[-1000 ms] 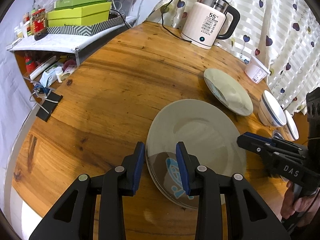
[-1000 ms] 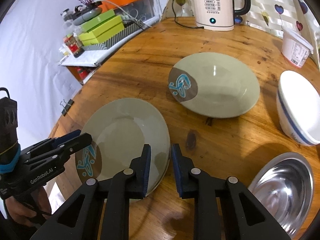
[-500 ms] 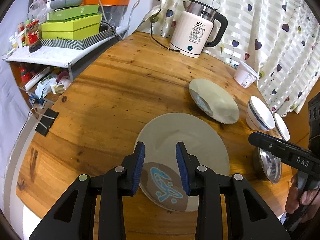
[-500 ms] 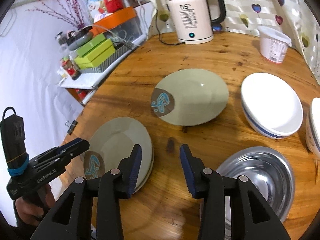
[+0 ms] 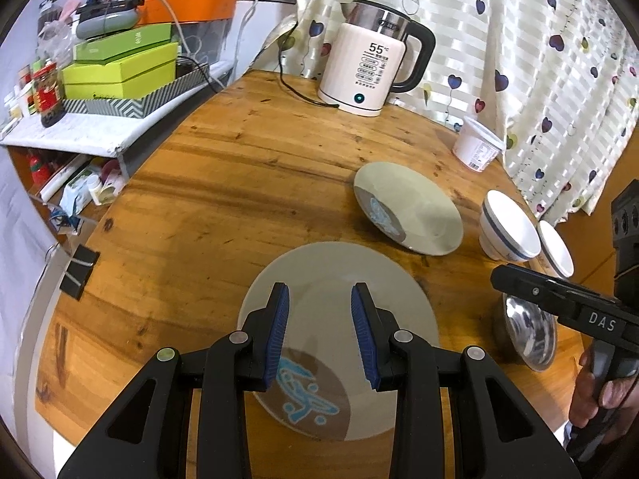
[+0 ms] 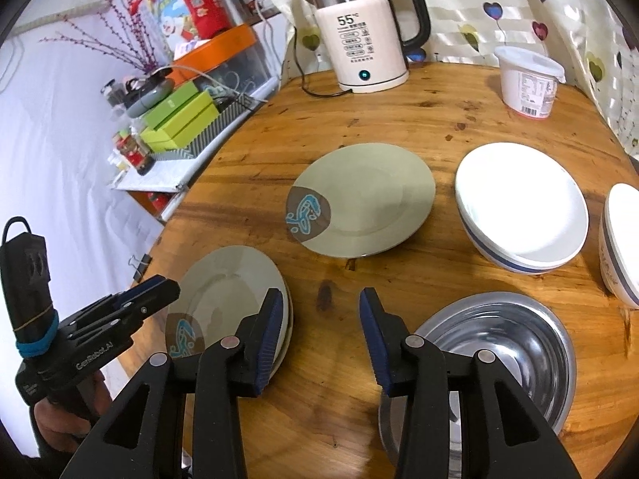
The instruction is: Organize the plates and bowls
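Plates first: the stack of round grey-green ceramic plates with a blue motif on a brown patch [image 5: 339, 343] now lies flat on the round wooden table [image 5: 223, 183], at lower centre of the left wrist view. A second ago the left gripper [image 5: 319, 331] was closed on that stack's rim and the right gripper [image 6: 319, 339] was nearly shut beside it; both are now spread wide, holding nothing, pulled back above the table. So the stacking step looks finished. One matching grey-green plate [image 6: 367, 199] lies alone at centre of the right wrist view (probably the next to join the stack). At right, the white bowl with a blue band [image 6: 523, 207] sits just beside a second like it [image 6: 623, 239], and the shiny steel bowl [image 6: 503, 343] lies lower right, all unsorted.
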The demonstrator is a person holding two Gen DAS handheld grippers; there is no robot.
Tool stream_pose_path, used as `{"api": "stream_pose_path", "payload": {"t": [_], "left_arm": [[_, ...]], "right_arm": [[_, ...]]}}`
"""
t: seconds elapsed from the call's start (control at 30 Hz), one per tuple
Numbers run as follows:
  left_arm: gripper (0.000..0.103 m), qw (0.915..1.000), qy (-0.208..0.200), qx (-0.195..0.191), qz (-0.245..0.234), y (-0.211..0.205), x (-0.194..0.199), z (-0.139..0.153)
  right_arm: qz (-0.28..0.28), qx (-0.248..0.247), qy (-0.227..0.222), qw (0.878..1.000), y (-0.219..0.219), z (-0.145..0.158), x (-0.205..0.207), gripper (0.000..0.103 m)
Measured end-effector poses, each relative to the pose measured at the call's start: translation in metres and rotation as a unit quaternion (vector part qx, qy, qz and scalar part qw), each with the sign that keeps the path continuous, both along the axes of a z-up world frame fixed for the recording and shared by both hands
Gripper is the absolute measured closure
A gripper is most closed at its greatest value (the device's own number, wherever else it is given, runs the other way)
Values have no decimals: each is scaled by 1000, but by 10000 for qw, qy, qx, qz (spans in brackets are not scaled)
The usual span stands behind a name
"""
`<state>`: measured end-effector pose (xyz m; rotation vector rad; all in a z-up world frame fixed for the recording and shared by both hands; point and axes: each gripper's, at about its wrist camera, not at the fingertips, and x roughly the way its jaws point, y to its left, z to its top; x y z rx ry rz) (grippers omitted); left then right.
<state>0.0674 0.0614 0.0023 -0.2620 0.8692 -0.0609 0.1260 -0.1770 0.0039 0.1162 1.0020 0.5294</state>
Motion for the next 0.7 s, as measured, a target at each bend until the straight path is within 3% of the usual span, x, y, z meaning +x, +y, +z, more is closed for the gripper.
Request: {"api": "stream_pose_path", "payload": {"t": [0.7], "left_arm": [[69, 9979, 182, -116, -614, -15, 77, 6]], "right_arm": [[-741, 215, 350, 9964, -18, -7, 37, 64]]}}
